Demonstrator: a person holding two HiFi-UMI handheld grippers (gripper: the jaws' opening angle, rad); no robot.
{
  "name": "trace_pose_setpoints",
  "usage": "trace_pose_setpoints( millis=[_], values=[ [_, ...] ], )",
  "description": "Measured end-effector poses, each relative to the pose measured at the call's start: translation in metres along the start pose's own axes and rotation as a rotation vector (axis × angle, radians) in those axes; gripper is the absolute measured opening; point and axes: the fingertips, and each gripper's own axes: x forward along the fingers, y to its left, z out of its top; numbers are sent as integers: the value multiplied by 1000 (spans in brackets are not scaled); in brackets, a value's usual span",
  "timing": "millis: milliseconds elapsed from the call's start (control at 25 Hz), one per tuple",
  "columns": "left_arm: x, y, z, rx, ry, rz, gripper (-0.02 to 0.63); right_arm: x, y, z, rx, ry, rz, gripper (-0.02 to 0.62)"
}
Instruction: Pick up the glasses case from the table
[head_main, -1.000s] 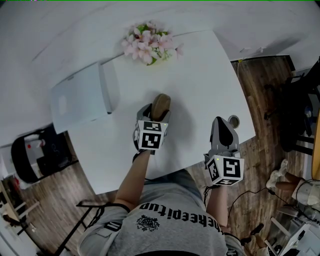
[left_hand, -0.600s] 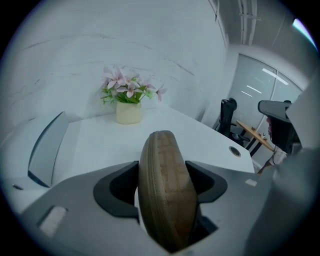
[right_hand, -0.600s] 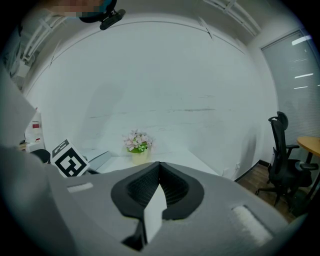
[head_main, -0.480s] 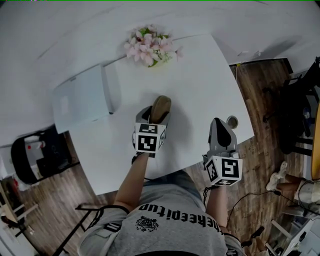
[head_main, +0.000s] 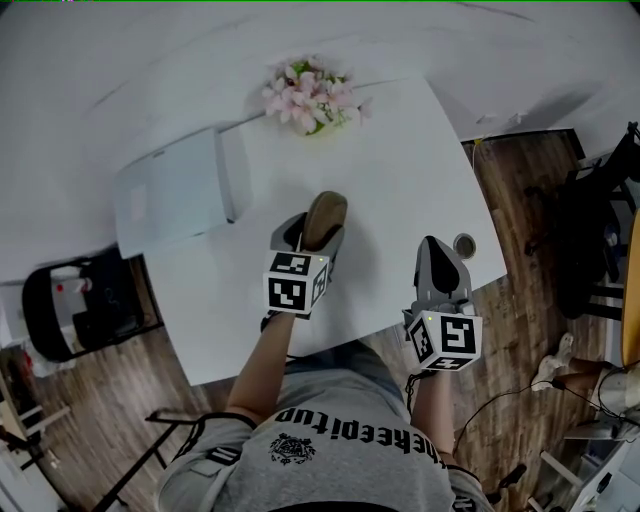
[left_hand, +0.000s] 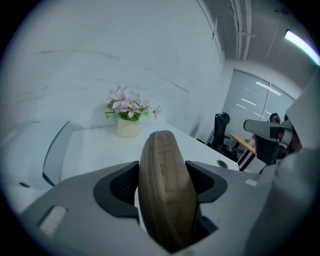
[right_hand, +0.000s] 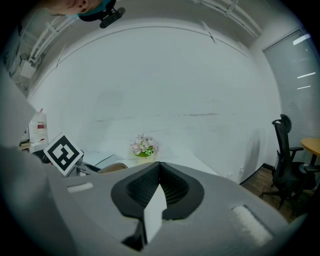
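Far left, on the wood floor (head_main: 120, 410): a black-and-white object (head_main: 60, 310), too unclear to name. The white table (head_main: 400, 150) is next. On its left edge lies a flat pale rectangular slab (head_main: 170, 190), closed, overhanging the corner.

At the back middle of the table stands a small cream pot (left_hand: 128, 128). It holds pink flowers (head_main: 310, 92) with some green leaves and sits upright, well apart from the grippers.

At table centre, the left gripper (head_main: 316, 232) is clenched on the glasses case (left_hand: 167, 190), with one dark ribbed pad pressing each broad side and the jaws standing wide round it. The case is over the middle of the table and sticks out past the jaw tips toward the pot. Whether its lower end touches the tabletop can't be told.

Case look:
- tan-brown, oval, rounded ends
- woven or checked texture on its face
- seam line running round the rim
- turned on edge between the pads
- closed, contents not visible

The right gripper (right_hand: 159, 172) is over the near right part of the table, jaws pressed together with nothing gripped. Its tip is just beside a small round grommet (head_main: 465, 243) set in the tabletop by the right edge.

Far right, a black office chair (head_main: 600, 230) stands on the floor.
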Motion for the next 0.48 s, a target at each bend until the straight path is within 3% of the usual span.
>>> trace_pose_setpoints(
  millis=[480],
  values=[
    [-36,-4,11,0,-93,21,310,-14,17,8,-22,-32,33,3]
  ],
)
